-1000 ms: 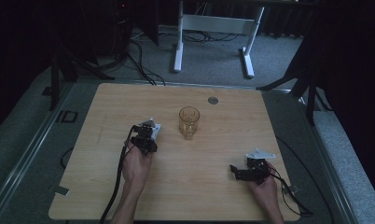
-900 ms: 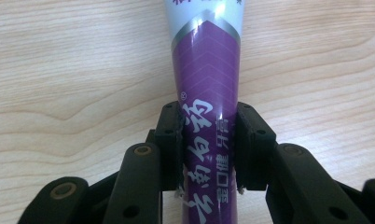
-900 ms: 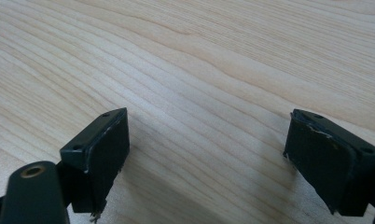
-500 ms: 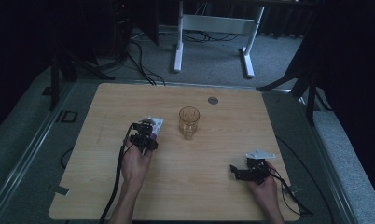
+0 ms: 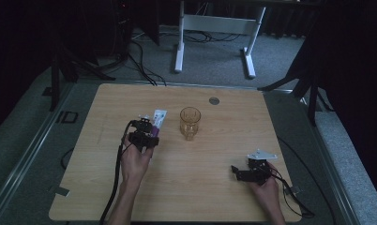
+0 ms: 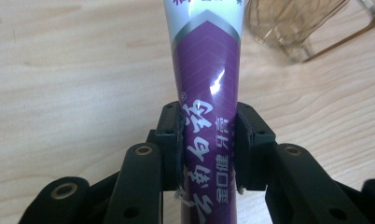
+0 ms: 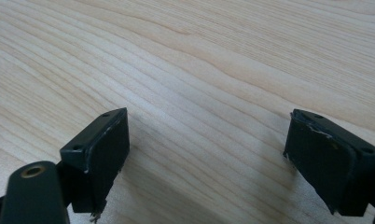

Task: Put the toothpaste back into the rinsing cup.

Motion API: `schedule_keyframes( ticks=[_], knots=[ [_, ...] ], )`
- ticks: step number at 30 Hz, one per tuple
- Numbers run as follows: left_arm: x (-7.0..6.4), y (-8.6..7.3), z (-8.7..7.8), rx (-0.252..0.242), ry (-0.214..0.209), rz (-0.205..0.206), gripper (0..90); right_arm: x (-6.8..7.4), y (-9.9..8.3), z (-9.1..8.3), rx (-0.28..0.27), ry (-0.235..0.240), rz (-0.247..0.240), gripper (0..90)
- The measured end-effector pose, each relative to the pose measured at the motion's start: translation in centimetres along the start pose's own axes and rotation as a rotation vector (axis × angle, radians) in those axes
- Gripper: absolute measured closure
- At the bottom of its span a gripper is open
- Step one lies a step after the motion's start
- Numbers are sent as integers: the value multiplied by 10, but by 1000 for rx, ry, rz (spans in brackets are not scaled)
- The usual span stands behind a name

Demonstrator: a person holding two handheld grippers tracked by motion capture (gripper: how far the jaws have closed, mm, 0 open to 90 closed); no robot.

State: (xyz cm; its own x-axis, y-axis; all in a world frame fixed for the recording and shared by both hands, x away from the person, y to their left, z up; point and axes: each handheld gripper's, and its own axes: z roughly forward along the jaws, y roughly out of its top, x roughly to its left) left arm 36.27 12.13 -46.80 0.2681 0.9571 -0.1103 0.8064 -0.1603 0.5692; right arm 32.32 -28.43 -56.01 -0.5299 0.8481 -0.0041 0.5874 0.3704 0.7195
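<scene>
A purple and white toothpaste tube (image 6: 206, 93) runs lengthwise between the jaws of my left gripper (image 6: 208, 144), which is shut on its purple lower part. From above, the left gripper (image 5: 147, 129) sits left of centre on the wooden table (image 5: 224, 140), and the tube (image 5: 159, 117) points away from the person. A clear amber glass (image 5: 190, 123) stands upright just right of the tube, apart from it; its base shows as the glass (image 6: 297, 23) in the left gripper view. My right gripper (image 5: 236, 171) rests near the front right, and this right gripper (image 7: 206, 154) is open over bare wood.
A small grey metal disc (image 5: 214, 100) is set into the table near its far edge. Beyond the table stand a white desk frame (image 5: 214, 23) and dark stands with cables on grey carpet. A black cable (image 5: 116, 178) trails from the left gripper.
The left gripper with the tube has crept slightly away from the person. The right gripper and the glass stay where they were.
</scene>
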Motion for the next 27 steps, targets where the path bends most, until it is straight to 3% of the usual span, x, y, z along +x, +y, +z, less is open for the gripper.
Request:
schedule_keyframes(
  ticks=[7, 13, 18, 27],
  knots=[
    [3, 1, -7, -78, -19, 14, 670, 0, 0, 0, 0, 0, 1, 137],
    [5, 2, -9, -100, -32, 26, 669, 0, 0, 0, 0, 0, 1, 137],
    [4, 3, -10, -146, -61, 44, 670, 0, 0, 0, 0, 0, 1, 137],
    [-1, 5, -12, -191, -59, 86, 669, 0, 0, 0, 0, 0, 2, 137]
  ],
)
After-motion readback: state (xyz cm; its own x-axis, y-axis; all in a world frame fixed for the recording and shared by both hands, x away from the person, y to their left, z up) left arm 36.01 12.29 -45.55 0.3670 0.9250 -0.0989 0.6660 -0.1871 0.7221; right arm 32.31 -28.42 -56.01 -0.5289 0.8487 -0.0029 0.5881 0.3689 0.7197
